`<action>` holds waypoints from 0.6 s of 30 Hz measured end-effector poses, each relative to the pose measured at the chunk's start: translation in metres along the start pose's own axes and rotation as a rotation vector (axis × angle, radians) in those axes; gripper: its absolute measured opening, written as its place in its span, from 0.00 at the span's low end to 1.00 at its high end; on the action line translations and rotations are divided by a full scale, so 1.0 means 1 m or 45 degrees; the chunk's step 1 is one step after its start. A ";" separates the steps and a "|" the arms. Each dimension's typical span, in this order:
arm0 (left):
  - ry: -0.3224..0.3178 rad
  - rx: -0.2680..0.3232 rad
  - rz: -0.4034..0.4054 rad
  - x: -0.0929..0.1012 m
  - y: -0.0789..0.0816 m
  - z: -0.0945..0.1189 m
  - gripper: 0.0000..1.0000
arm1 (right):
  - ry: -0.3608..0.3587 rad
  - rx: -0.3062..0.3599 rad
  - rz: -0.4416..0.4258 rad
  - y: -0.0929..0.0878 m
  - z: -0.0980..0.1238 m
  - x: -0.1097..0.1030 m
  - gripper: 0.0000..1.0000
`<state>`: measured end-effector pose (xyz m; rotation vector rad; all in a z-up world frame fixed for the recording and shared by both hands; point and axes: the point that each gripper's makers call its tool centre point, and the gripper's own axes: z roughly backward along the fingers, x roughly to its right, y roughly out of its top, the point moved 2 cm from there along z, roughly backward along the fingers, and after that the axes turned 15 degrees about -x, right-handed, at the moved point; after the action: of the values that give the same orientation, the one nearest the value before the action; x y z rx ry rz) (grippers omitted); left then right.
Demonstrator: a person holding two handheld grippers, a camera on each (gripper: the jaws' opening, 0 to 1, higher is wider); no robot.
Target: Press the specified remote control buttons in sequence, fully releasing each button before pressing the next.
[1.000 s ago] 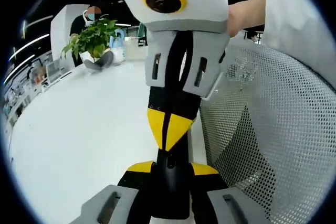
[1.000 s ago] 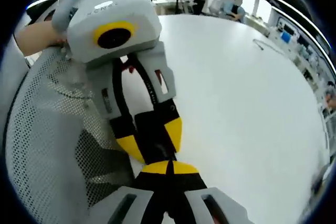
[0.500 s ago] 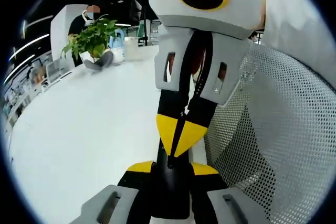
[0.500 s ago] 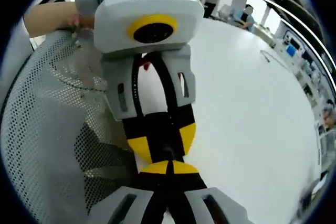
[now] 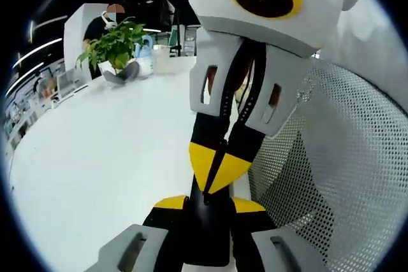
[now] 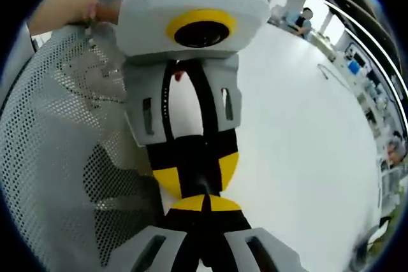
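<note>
Looking along the left gripper view, the left gripper (image 5: 207, 206) had its yellow-tipped jaws spread around a slim black body, apparently the remote control (image 5: 205, 237), which stood edge-on between them, gripped on both sides. The right gripper (image 5: 217, 169) came down from above, its yellow tips pressed together into a point that met the remote's upper end. A white table (image 5: 95, 157) lay to the left with a potted plant (image 5: 115, 46) at its far side, and a grey mesh chair back (image 5: 344, 157) stood to the right.

In the right gripper view, the right gripper (image 6: 204, 206) showed its jaws pressed together, the tips touching the remote control (image 6: 191, 154) pinched in the left gripper (image 6: 194, 181) opposite. A hand (image 6: 64, 9) held that gripper over the mesh chair back (image 6: 57, 144), beside the table (image 6: 299, 125).
</note>
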<state>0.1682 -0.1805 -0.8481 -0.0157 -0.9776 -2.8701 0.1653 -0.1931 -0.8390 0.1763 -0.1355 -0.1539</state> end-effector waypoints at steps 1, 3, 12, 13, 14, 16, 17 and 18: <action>0.002 -0.001 -0.003 0.000 0.000 0.000 0.25 | 0.003 0.007 -0.011 0.000 0.000 0.001 0.00; 0.004 -0.002 -0.005 0.000 0.000 0.000 0.25 | 0.021 0.028 -0.029 -0.001 0.001 0.002 0.00; 0.002 0.000 -0.003 0.000 0.000 0.000 0.25 | 0.113 0.107 -0.087 0.001 0.004 -0.007 0.00; 0.002 0.000 -0.003 0.000 -0.001 0.000 0.25 | 0.116 0.105 -0.085 0.002 0.004 -0.006 0.00; 0.001 0.000 -0.003 0.000 -0.001 0.000 0.25 | 0.120 0.103 -0.085 0.003 0.003 -0.006 0.00; 0.002 0.000 -0.005 0.000 0.000 0.001 0.25 | 0.120 0.097 -0.077 0.004 0.003 -0.005 0.00; 0.002 0.000 -0.004 0.000 0.000 0.001 0.25 | 0.118 0.090 -0.078 0.003 0.003 -0.005 0.00; 0.003 0.000 -0.004 0.000 0.000 0.001 0.25 | 0.107 0.080 -0.071 0.004 0.002 -0.005 0.00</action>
<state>0.1680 -0.1798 -0.8477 -0.0113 -0.9777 -2.8725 0.1604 -0.1887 -0.8367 0.2491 -0.0520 -0.1975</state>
